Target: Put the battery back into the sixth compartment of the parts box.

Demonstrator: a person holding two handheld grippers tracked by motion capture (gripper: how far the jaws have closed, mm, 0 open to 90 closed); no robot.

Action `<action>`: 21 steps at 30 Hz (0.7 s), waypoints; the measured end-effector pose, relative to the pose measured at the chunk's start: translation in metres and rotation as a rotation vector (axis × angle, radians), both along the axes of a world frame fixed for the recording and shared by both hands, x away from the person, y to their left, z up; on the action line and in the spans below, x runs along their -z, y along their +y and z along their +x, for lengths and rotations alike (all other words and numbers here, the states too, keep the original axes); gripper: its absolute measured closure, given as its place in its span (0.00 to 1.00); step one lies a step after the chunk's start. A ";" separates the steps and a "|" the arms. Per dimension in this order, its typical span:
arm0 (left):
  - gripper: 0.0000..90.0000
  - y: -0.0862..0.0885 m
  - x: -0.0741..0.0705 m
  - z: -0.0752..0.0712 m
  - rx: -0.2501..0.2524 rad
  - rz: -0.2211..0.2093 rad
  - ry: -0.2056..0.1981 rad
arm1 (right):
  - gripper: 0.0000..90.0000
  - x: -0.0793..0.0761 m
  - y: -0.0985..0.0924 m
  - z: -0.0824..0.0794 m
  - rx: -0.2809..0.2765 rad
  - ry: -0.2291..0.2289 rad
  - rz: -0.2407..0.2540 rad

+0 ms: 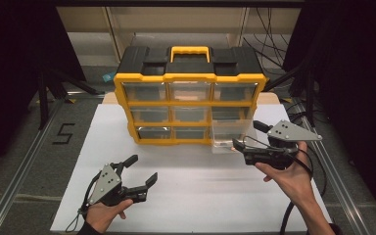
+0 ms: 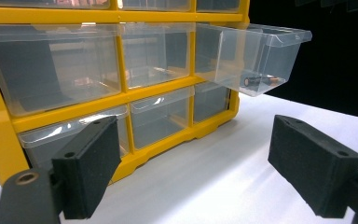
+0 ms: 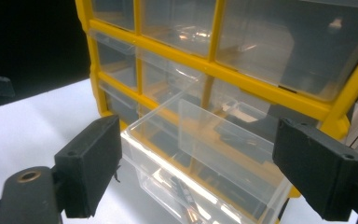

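A white board (image 1: 196,196) lies on the table, a black "5" (image 1: 63,133) marked beside it.

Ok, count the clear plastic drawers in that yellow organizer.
9 clear plastic drawers: three rows of three in the yellow-framed organizer; eight are shut, and the middle-right drawer is pulled out.

Battery (image 2: 260,80) in pulled-out drawer (image 2: 256,56) was too small to read; right gripper view cropped the drawer's front at bottom edge.

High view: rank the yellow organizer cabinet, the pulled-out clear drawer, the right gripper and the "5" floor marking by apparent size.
1. Organizer cabinet, clearly largest.
2-3. Pulled-out clear drawer and right gripper look about alike; the gripper sits nearer the camera, so I won't rank them.
4. "5" floor marking, smallest.
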State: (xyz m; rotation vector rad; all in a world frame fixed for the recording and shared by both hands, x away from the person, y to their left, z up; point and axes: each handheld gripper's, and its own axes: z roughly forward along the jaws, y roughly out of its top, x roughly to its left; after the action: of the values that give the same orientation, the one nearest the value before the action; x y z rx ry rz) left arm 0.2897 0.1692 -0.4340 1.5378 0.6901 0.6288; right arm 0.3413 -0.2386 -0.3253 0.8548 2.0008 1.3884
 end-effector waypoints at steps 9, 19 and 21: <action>0.18 0.000 0.000 0.000 0.001 0.005 -0.003 | 0.18 0.006 -0.007 -0.005 0.023 -0.014 0.032; 0.18 0.000 0.000 0.000 0.001 0.005 -0.003 | 0.18 0.014 -0.011 -0.011 0.053 0.002 0.074; 0.18 0.000 0.000 0.000 0.001 0.005 -0.004 | 0.18 0.016 -0.011 -0.012 0.055 -0.002 0.080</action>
State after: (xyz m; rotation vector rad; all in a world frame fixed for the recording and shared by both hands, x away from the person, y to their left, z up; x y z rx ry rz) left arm 0.2897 0.1692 -0.4339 1.5409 0.6847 0.6329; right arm 0.3295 -0.2496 -0.3413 0.9361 1.9172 1.4456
